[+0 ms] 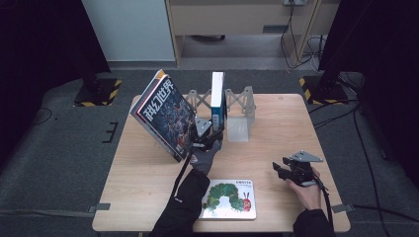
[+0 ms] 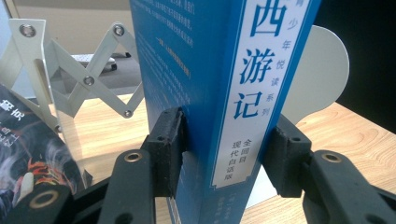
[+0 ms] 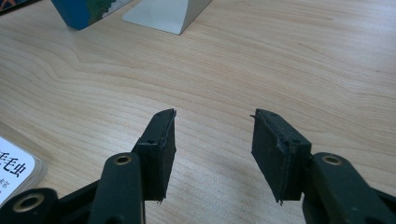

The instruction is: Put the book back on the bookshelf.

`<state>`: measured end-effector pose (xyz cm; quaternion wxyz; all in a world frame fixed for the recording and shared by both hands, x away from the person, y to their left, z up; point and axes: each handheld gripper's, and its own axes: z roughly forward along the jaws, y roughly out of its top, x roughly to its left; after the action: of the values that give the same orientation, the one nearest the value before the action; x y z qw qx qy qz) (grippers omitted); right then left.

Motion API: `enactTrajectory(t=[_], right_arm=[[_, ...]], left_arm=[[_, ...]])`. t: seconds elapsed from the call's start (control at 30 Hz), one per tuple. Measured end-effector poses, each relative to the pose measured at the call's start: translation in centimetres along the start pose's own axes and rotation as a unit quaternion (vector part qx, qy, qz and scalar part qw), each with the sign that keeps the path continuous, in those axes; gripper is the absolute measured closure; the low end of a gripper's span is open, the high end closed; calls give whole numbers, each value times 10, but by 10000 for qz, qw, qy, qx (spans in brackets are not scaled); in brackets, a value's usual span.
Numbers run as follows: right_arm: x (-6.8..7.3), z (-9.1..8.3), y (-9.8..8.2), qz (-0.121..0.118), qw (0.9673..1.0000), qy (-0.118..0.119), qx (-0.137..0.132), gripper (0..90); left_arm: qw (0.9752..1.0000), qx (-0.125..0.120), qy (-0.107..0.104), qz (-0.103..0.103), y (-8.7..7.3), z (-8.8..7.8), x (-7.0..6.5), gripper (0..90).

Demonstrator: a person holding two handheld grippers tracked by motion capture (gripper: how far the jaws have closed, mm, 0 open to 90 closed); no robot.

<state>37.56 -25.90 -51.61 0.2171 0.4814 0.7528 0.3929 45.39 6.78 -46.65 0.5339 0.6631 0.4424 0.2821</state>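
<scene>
Caterpillar picture book (image 1: 230, 198) lies flat at the near edge of the worktop (image 1: 148, 177), right tongs (image 1: 277, 169) resting just right of it, jaws apart with nothing between them. Left tongs (image 1: 213, 134) sit mid-worktop, pads (image 2: 170, 149) straddling the spine of the upright blue book (image 2: 224, 93); whether they press on it I cannot tell. Blue book stands in the grey folding rack (image 1: 244, 106) at the far side, magazine (image 1: 163, 116) leaning tilted just left of it.
</scene>
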Motion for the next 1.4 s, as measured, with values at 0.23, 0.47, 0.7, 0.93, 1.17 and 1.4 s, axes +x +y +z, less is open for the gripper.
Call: enactTrajectory(t=[0.23, 0.47, 0.7, 0.93, 1.17, 1.4], right_arm=[[0, 0, 0, -3, 10000, -3, -28, 496], [0, 0, 0, 2, 10000, -7, -20, 495], [0, 0, 0, -20, 10000, -4, -21, 495], [1, 1, 0, 16, 10000, 0, 6, 496], [0, -1, 0, 27, 10000, 1, -40, 495], [1, -1, 1, 28, 10000, 0, -44, 491]], left_arm=[[10000, -37, -84, -14, -2, -2, 1, 515], [9998, 0, -190, -22, -9, -9, 2, 540], [9997, 71, -229, -98, -11, -10, 3, 556], [9996, 137, -211, -139, -6, -6, -2, 550], [9997, 127, -199, -91, -6, -4, -5, 546], [9996, 115, -240, -90, -8, -6, -2, 541]])
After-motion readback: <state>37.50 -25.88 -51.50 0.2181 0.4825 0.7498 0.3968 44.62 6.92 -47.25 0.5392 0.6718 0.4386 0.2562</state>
